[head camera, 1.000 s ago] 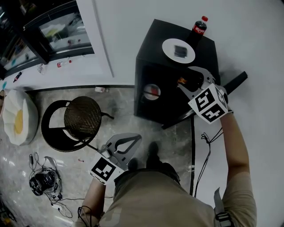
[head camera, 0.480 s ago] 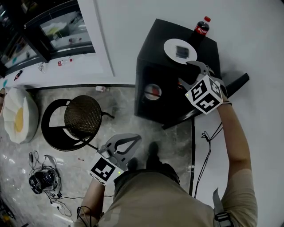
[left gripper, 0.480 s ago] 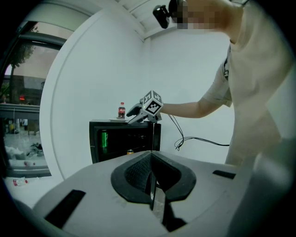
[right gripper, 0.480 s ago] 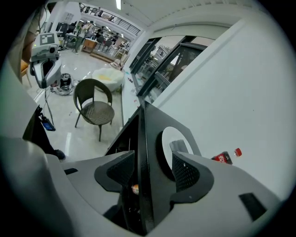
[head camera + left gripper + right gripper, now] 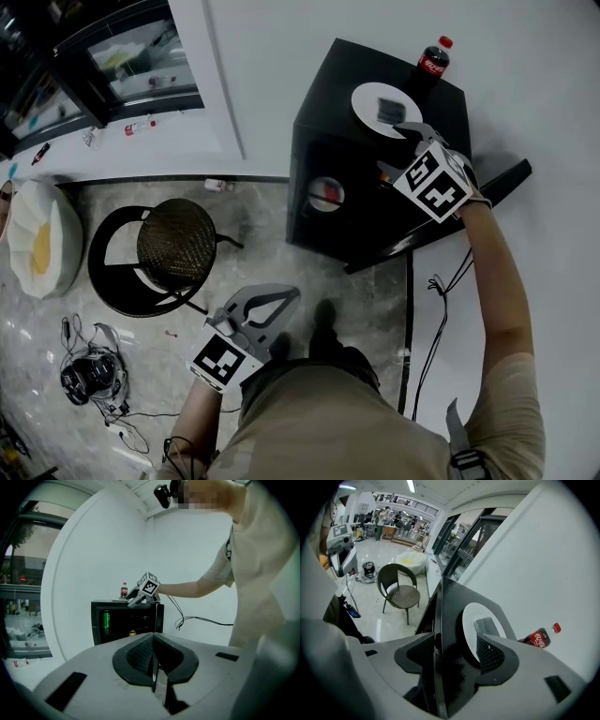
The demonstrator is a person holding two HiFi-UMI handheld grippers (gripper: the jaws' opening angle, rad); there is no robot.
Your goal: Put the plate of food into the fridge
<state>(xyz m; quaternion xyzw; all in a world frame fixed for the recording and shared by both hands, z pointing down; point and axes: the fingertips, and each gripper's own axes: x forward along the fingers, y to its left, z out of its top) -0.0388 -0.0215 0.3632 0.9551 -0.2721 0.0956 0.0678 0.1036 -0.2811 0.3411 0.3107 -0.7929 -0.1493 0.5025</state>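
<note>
- The plate (image 5: 366, 98) of food (image 5: 386, 110) is found on top of the fridge (image 5: 328, 155), near a cola bottle (image 5: 433, 64); it has not been lifted yet.
- The right hand-held gripper (image 5: 398, 150) is held just beside the plate's near rim. Its jaws have just been opening wide, probably to take that rim. Nothing is gripped; only the fridge's top edge is seen between them.
- The fridge door (image 5: 450, 211) is left open, presumably for loading.
- The left hand-held gripper (image 5: 286, 296) is kept closed and empty, low and well apart.
</note>
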